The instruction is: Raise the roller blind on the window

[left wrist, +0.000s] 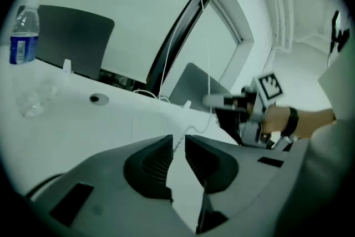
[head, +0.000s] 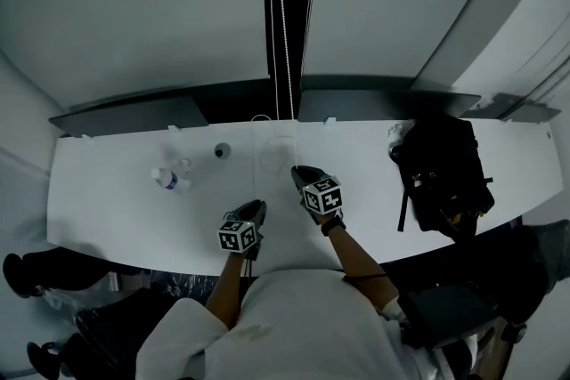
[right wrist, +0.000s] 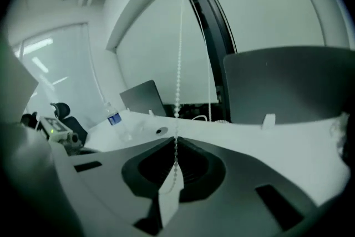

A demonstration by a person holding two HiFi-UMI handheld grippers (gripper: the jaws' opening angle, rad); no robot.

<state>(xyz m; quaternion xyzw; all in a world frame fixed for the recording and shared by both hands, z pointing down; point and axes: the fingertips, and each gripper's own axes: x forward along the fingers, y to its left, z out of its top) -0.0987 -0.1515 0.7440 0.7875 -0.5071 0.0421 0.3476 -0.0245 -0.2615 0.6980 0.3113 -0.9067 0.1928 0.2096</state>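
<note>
Left claw (left wrist: 178,139) first: its ribbed black pads are seen a narrow slit apart, and the slack lower run of the bead chain (left wrist: 209,47) is caught just at the mouth of that slit, with no pinch on it. Further left on the white desk (head: 107,209) a clear plastic water bottle (head: 168,181) with a blue label is stood upright, well apart from both claws. Behind the desk the roller blind (head: 134,4) is drawn down across the glass, a flat, matte, pale sheet. A second sheet is hung to the right of the dark mullion, and which of the two the chain drives cannot be told. Moving to centre, the chain is seen as a string of small, smooth white beads dropping straight down from above. It is run right into the right claw (right wrist: 176,144), whose jaws are clamped together on it. At far right a soft black backpack (head: 441,173) is slumped on the desk. Trouble is easily imagined from here. Round, slick beads could be let slip through the pads if the grip is loosened mid-pull. If the wrong run is hauled, the blind would stay down. The loose loop could be snagged by the idle left claw, and a sideways tug could jam the chain.
</note>
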